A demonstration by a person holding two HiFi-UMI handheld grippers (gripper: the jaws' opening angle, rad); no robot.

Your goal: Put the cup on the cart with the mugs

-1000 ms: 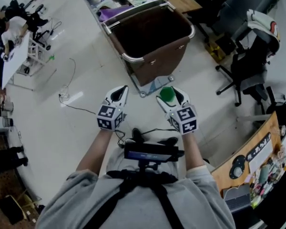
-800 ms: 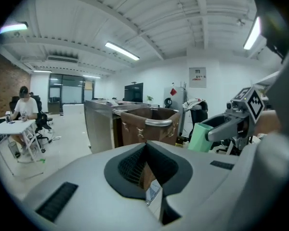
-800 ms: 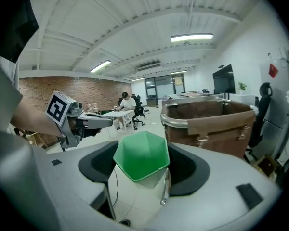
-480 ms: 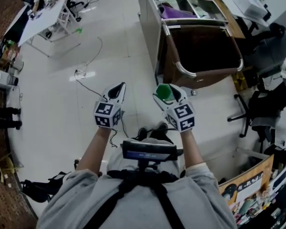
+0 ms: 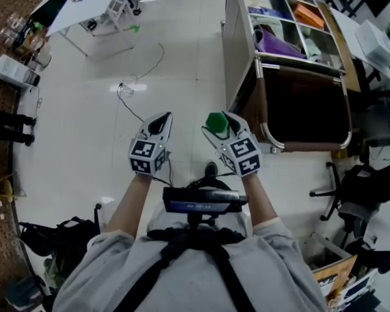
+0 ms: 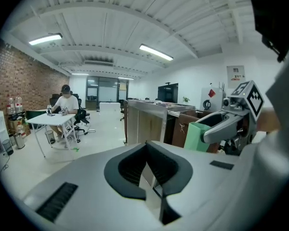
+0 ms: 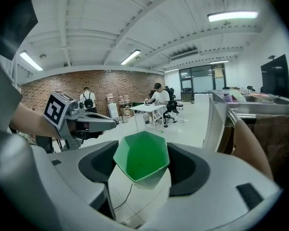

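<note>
Place: open office — lab-like | Signs: white desk [image 6: 50,121], swivel chair [image 5: 363,176], brick wall [image 6: 19,78], ceiling strip lights [image 6: 155,52]

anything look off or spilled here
Nothing spilled or damaged. The green cup sits gripped between the right gripper fingers, and the left gripper is closed on nothing. The only untidy thing is a loose cable trailing across the open floor.

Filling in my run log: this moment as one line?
right gripper: jaws grip green cup | left gripper: jaws shut, empty

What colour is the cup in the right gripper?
Green cup, shown best in the right gripper view.
</note>
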